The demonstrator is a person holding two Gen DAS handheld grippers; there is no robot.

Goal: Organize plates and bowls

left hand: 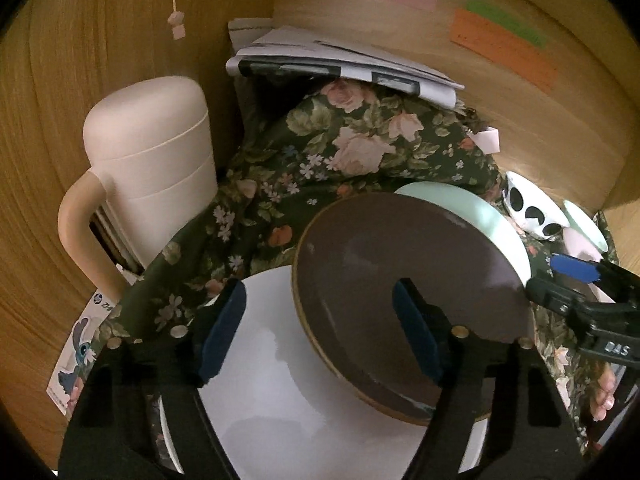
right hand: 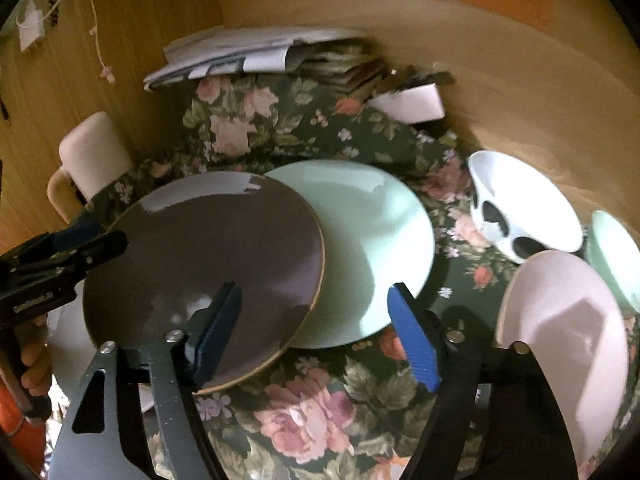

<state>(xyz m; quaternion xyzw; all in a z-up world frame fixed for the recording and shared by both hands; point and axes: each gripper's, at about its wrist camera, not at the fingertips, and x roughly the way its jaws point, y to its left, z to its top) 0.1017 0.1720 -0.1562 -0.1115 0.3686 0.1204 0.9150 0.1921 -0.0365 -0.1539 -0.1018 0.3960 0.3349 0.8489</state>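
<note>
Left wrist view: the left hand-held gripper (left hand: 320,332) stands apart over the white plate (left hand: 280,400); the brown plate (left hand: 408,292) overlaps it and the mint plate (left hand: 492,212).

Right wrist view: the right hand-held gripper (right hand: 314,332) is apart above the brown plate's (right hand: 208,252) near edge, the pink bowl (right hand: 568,332) toward the table's right edge.

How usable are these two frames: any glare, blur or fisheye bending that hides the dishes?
Left wrist: dim and warm, walls bowed by the fisheye, black corners; brown plate and white plate sharp, soft sheen only. Right wrist: motion-smeared toward the right, pink bowl and spotted bowl soft-edged; small glare on the green plate.
</note>
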